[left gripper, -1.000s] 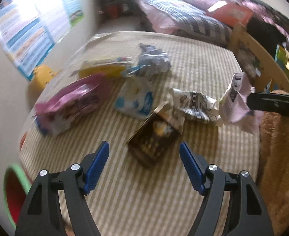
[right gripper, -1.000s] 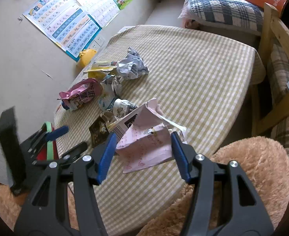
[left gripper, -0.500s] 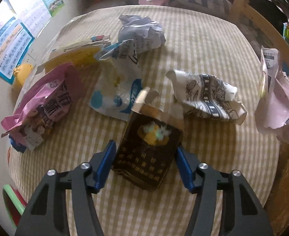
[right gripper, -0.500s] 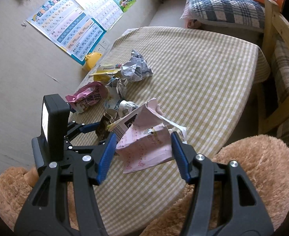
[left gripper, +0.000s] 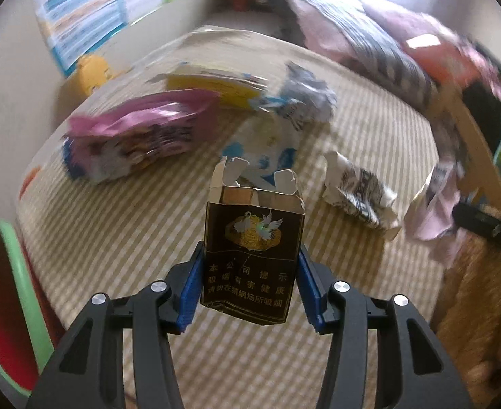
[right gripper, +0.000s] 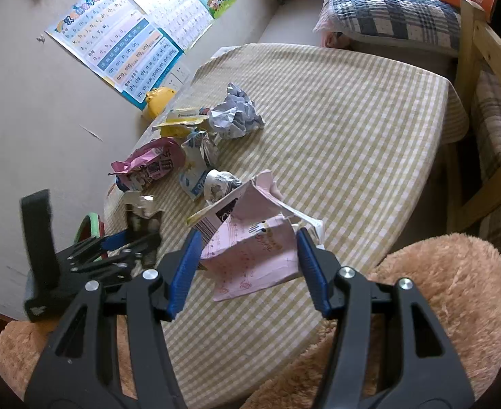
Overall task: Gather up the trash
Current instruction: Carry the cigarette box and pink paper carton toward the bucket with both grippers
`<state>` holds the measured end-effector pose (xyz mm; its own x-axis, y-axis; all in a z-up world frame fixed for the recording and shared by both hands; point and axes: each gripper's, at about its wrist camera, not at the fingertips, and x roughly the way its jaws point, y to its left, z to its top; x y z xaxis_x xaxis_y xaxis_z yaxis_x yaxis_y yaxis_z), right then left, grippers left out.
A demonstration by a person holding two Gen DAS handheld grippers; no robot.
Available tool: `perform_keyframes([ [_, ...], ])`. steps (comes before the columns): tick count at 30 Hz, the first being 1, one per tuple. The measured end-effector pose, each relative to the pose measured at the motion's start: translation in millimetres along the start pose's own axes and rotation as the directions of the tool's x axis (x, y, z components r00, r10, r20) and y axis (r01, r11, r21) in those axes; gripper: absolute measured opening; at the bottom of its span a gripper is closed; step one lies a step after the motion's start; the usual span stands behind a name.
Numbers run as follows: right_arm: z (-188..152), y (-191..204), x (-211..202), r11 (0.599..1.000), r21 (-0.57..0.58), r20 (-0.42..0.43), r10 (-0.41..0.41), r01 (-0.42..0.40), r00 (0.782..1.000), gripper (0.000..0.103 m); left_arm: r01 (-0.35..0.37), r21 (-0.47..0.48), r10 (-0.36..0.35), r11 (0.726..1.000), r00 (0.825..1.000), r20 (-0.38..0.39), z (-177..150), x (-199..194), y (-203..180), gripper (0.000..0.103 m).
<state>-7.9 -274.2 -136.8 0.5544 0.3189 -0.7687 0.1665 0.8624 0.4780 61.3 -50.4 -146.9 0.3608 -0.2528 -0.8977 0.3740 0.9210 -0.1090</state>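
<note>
Trash sits in both claws: the left claw [left gripper: 250,286], its jaws just closing, pinches a dark cigarette pack [left gripper: 252,255] upright above the checked tabletop [left gripper: 120,238]; the right claw [right gripper: 248,269] clamps a pink carton [right gripper: 250,255]. Farther off lie a crumpled wrapper [left gripper: 359,197], pink bag [left gripper: 131,139] and crumpled paper [right gripper: 236,116].

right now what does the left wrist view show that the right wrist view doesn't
Only the left wrist view shows the front of the dark cigarette pack, gripped in the left gripper, whose jaws have just been closing on it. Only the right wrist view shows the pink paper packet filling the right gripper. Both show the checked tablecloth and pink snack bag.
</note>
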Motion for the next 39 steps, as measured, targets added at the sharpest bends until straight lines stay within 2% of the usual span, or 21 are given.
perform_keyframes([
  [3, -1, 1, 1, 1.0, -0.007, -0.004, -0.007, 0.007, 1.0, 0.055, 0.002, -0.07, 0.0, 0.998, 1.0, 0.031, -6, -15, 8, 0.047],
  [13, -5, 15, 4, 0.999, -0.046, -0.022, -0.028, 0.027, 0.999, 0.055, -0.06, -0.091, 0.071, 0.994, 0.99, 0.123, -15, -47, 21, 0.047],
  [29, -9, 64, 5, 0.989, -0.144, -0.029, -0.011, 0.007, 1.0, 0.055, -0.061, -0.165, 0.087, 0.984, 0.985, 0.152, -26, -62, 45, 0.048],
  [39, -14, 75, 10, 0.987, -0.159, -0.05, -0.013, 0.005, 0.999, 0.055, -0.053, -0.196, 0.082, 0.979, 0.986, 0.143, -32, -60, 56, 0.048],
])
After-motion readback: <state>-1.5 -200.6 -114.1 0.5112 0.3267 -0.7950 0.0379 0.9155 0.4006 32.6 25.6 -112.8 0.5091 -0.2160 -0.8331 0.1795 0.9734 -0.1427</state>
